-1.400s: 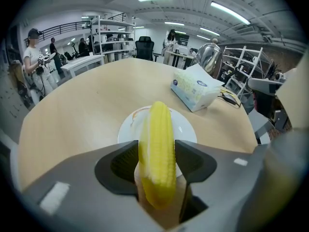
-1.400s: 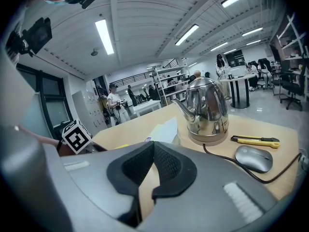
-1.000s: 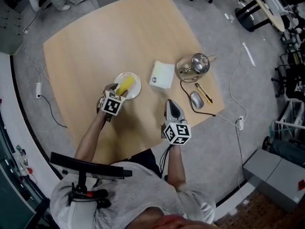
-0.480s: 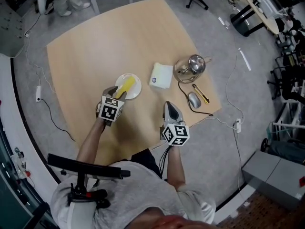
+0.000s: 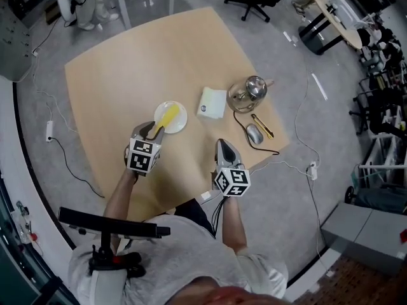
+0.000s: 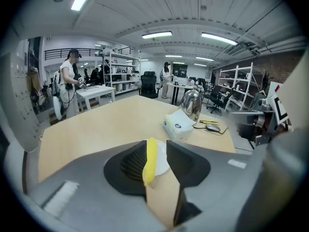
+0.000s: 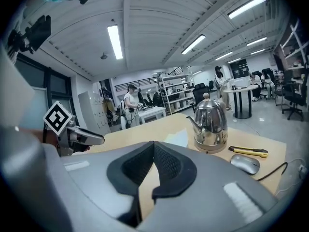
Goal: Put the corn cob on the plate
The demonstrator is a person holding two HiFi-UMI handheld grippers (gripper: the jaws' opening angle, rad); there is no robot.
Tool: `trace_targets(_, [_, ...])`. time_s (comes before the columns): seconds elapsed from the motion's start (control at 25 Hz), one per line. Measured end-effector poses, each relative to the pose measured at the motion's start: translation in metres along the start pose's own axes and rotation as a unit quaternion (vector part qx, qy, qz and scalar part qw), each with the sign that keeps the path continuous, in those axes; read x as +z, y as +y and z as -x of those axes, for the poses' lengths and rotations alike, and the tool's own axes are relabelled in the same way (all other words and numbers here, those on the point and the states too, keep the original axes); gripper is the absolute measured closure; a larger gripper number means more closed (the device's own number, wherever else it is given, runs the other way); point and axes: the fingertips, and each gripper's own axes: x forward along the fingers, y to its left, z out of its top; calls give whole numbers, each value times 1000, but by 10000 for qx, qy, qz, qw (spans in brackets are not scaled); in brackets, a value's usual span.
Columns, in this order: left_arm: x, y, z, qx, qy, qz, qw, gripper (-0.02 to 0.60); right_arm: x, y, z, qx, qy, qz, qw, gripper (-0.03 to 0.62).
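The yellow corn cob point(image 5: 166, 117) lies across the white plate point(image 5: 179, 117) near the middle of the wooden table. My left gripper point(image 5: 147, 131) hovers just short of the plate's near edge, raised above it. Its jaws are closing with a gap still between them and grip nothing. In the left gripper view the corn cob point(image 6: 150, 161) and the plate point(image 6: 162, 164) show through that gap, beyond the left gripper point(image 6: 157, 145). My right gripper point(image 5: 224, 145) hangs over the table's near edge, shut and empty. In the right gripper view the right gripper point(image 7: 153, 143) has its pads meeting.
A white tissue pack point(image 5: 213, 102) lies right of the plate. Further right stand a steel kettle point(image 5: 249, 91), a grey mouse point(image 5: 253, 133) with its cable, and a yellow utility knife point(image 5: 265, 125). Office chairs and shelving surround the table.
My left gripper has lifted and drawn back from the plate towards me, leaving the corn cob on it. Its jaws have narrowed. The right gripper has risen a little.
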Motion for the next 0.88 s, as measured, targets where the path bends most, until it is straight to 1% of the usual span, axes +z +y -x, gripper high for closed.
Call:
trace_targets(0.24, [10,-2,33,17,-329,86,9994,460,10,14,12,51,-91,122,9999,588])
trace_targets(0.36, [8,-4,50,22,-423,77,9991,479,14,24,20,75,-155,182,9997,588])
trace_targets(0.6, [0,-1,79,165,-620,19,9979,506,14,41,31,100,-224,257,9994,588])
trace_targets(0.88, [3,7,123,355,-1122,2,9931,549,11,68,49,107,-319,276,9991,588])
